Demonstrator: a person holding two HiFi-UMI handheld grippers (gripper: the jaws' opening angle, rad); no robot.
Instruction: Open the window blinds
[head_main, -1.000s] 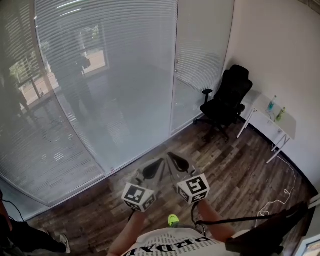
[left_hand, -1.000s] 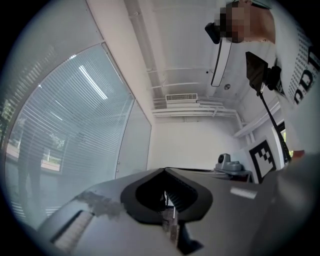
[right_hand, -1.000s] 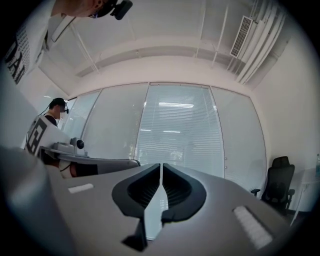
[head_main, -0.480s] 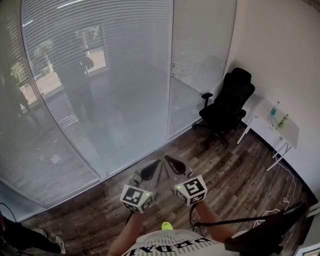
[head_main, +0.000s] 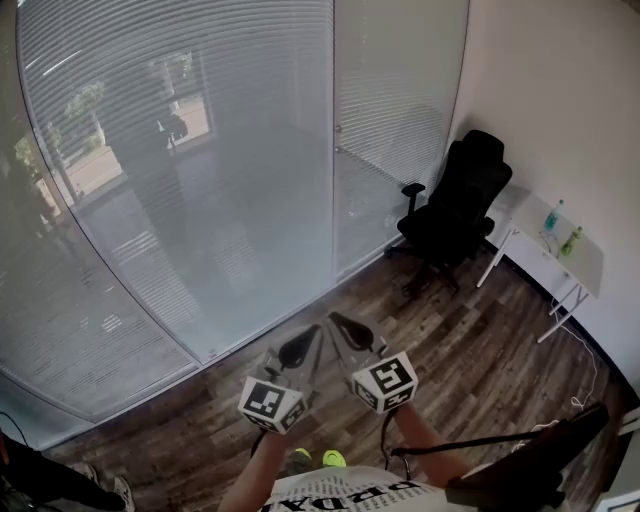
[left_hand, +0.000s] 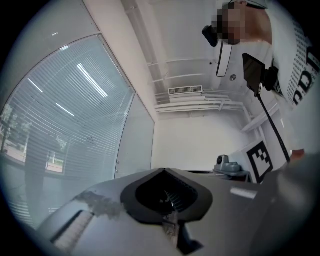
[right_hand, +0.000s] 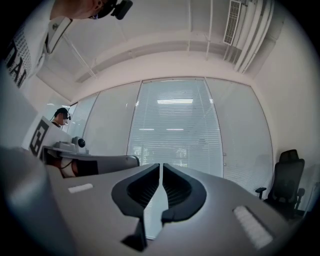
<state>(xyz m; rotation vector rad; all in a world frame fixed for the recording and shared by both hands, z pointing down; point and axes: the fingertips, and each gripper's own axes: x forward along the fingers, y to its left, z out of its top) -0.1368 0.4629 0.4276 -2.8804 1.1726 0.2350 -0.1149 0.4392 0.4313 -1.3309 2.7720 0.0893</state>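
White slatted blinds (head_main: 200, 150) hang closed behind a curved glass wall, filling the upper left of the head view. They also show ahead in the right gripper view (right_hand: 172, 130) and at the left in the left gripper view (left_hand: 65, 110). My left gripper (head_main: 305, 345) and right gripper (head_main: 345, 328) are held side by side above the wooden floor, well short of the glass. The left gripper (left_hand: 163, 170) has its tips together and holds nothing. On the right gripper (right_hand: 161, 165) only a hairline slit shows between the jaws, with nothing in it.
A black office chair (head_main: 455, 210) stands at the right by the wall. Beside it is a white table (head_main: 560, 255) with two bottles (head_main: 553, 214). A dark stand (head_main: 520, 465) crosses the lower right. Another person's legs (head_main: 40, 480) show at the lower left.
The view has drifted: the glass wall's upright frame sits further left and the blinds look a little nearer. Both grippers stay side by side, jaws unchanged.
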